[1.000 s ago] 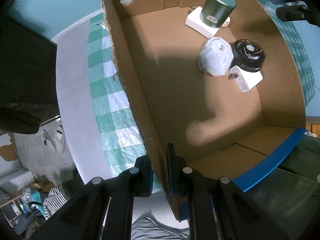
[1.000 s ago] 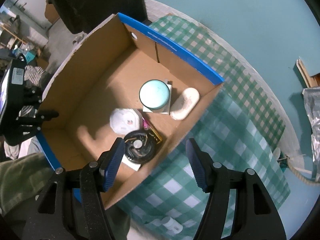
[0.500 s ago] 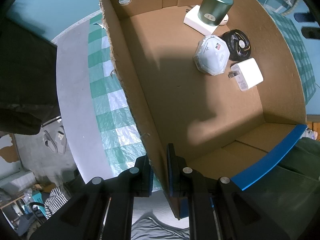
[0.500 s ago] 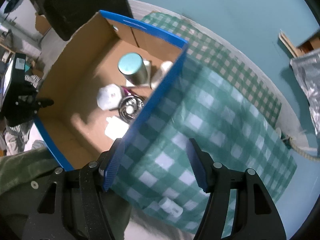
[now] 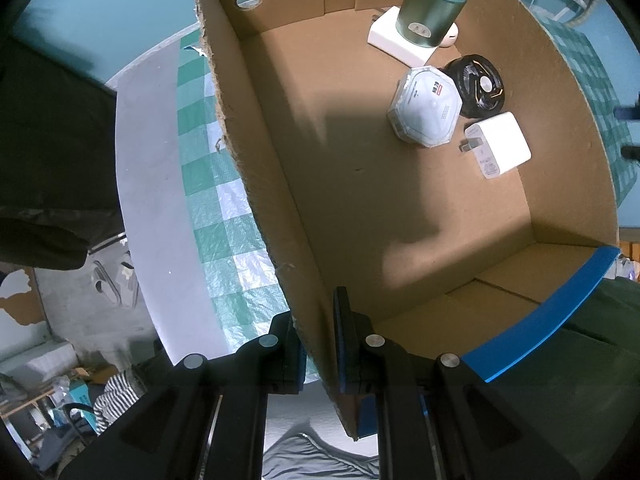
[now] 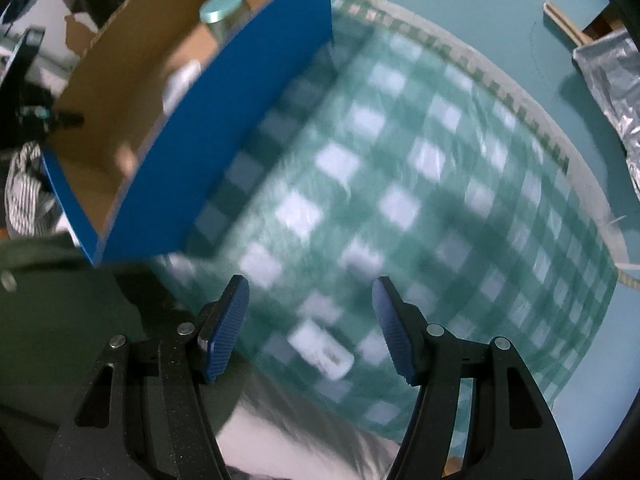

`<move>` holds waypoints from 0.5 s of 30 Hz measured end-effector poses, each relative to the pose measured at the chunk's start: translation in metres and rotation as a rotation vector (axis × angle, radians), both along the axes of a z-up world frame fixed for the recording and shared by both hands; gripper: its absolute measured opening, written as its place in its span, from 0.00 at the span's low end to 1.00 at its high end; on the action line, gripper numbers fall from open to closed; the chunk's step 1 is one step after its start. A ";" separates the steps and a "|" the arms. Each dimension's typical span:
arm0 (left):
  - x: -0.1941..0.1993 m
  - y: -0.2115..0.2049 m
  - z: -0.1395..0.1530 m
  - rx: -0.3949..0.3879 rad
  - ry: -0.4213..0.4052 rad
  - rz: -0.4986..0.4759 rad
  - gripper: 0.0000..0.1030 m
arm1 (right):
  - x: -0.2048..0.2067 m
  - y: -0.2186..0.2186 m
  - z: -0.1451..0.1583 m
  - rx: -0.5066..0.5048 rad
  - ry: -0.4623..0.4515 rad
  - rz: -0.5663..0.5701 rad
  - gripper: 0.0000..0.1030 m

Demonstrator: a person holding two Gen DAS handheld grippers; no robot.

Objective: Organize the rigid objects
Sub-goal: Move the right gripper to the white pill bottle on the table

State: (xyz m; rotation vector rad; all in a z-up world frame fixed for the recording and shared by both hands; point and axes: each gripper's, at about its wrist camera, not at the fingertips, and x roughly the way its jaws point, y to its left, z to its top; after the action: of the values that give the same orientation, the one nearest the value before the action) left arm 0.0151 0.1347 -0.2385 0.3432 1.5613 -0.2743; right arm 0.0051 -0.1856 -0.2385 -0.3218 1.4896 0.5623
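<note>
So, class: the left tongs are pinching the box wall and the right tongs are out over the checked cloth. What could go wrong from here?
1. The left tongs clamp only the thin wall of the cardboard box; a tug could tip it and topple the green cylinder perched on the white block.
2. The right wrist view is blurred, so the open right tongs may misjudge the small white object lying on the checked cloth.

Dim light, hard shadows, fisheye bending, right-wrist view motion-blurred
</note>
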 end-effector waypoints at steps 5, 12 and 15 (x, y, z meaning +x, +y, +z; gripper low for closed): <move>-0.002 -0.001 -0.002 0.003 -0.003 0.012 0.11 | -0.024 -0.014 -0.024 -0.043 0.016 0.064 0.63; -0.005 -0.002 -0.004 0.016 0.002 0.020 0.11 | -0.045 -0.021 -0.051 -0.077 0.019 0.142 0.63; -0.004 -0.003 -0.003 0.019 -0.001 0.025 0.11 | -0.052 -0.020 -0.061 -0.090 0.009 0.183 0.63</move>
State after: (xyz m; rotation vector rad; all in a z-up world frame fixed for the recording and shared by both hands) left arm 0.0115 0.1318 -0.2413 0.3382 1.5674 -0.2405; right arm -0.0468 -0.2060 -0.2996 -0.5308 1.5059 0.6437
